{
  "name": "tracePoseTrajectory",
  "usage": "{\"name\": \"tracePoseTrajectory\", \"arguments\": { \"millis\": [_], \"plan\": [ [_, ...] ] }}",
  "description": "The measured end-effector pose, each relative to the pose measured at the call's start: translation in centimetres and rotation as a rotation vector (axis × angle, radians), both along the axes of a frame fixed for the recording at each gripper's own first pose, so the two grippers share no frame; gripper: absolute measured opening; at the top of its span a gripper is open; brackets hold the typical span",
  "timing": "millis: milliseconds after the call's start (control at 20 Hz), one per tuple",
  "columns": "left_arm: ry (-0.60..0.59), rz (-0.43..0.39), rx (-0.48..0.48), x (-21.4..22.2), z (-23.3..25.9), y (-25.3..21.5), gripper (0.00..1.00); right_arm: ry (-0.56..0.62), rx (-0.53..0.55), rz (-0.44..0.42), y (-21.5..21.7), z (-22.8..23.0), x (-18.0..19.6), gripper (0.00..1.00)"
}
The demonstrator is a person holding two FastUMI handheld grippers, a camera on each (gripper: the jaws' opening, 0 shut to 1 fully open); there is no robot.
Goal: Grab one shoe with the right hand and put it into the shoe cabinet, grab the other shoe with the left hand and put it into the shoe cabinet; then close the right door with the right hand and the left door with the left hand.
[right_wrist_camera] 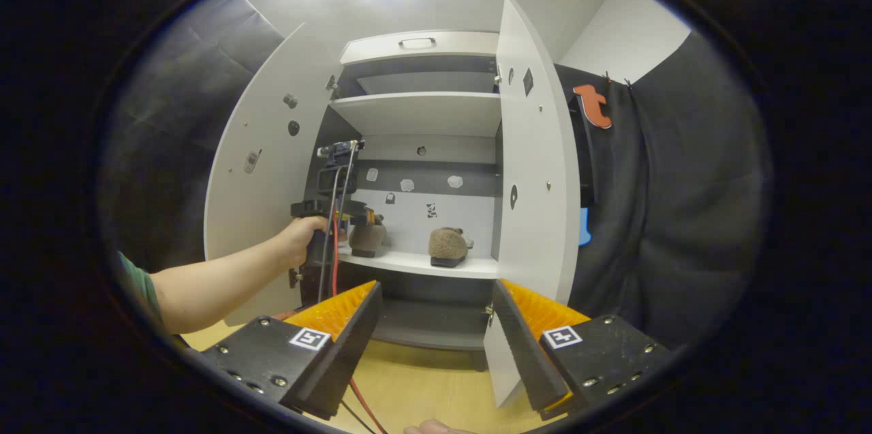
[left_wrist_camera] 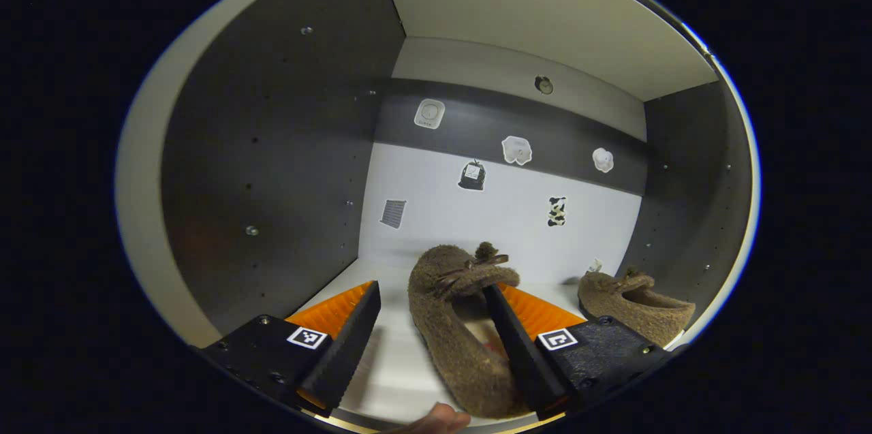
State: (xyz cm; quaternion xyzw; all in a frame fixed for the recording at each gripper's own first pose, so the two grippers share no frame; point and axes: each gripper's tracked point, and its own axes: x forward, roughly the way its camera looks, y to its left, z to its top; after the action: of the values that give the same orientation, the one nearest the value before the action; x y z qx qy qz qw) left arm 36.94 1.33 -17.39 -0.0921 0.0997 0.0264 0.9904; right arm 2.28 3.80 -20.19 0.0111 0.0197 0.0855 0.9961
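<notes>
Reaching: my left gripper (left_wrist_camera: 429, 325) is inside the shoe cabinet (left_wrist_camera: 272, 168), over the shelf (left_wrist_camera: 402, 359) w/ the left shoe (left_wrist_camera: 453, 325).
Left gripper state: fingers spread wide; one finger sits in/against the shoe opening, the other well clear of it, so not clamped. Looks released, as I judge it.
Right gripper state: my right gripper (right_wrist_camera: 432, 332) hangs released, nothing between the fingers, out front of the cabinet over the bench (right_wrist_camera: 415, 386).
Shoe 1: right shoe (right_wrist_camera: 448, 246) resting on the same shelf, to the right, near the right door (right_wrist_camera: 535, 168).
Shoe 2: left shoe sits left of it on the shelf, just by my left gripper in the right gripper view; the two shoes are apart, not touching.
Cabinet contents: both shoes on the middle shelf; upper shelf (right_wrist_camera: 415, 110) looks bare; bottom compartment too dark to tell.
Doors: left door (right_wrist_camera: 262, 168) and right door both swung open.
Done (my read): both shoes in.
Left to do: pull left gripper out, shut right door w/ right, then left door w/ left.
</notes>
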Motion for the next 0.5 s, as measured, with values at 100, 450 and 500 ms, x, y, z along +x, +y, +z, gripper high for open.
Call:
{"name": "tracePoseTrajectory", "arguments": {
  "millis": [100,450,500],
  "plan": [
    [-0.033,-0.027,0.016,-2.1,1.1,0.1,0.97,0.012,-0.008,-0.011,0.2,-0.2,-0.9,0.98],
    [-0.102,-0.109,0.152,-14.4,3.5,-2.2,0.97,0.016,0.017,-0.061,-0.5,0.0,-5.8,0.98],
    [-0.117,-0.111,0.173,-16.3,4.5,-2.3,0.96,0.013,0.022,-0.067,-0.8,0.3,-6.5,0.98]
  ]
}}
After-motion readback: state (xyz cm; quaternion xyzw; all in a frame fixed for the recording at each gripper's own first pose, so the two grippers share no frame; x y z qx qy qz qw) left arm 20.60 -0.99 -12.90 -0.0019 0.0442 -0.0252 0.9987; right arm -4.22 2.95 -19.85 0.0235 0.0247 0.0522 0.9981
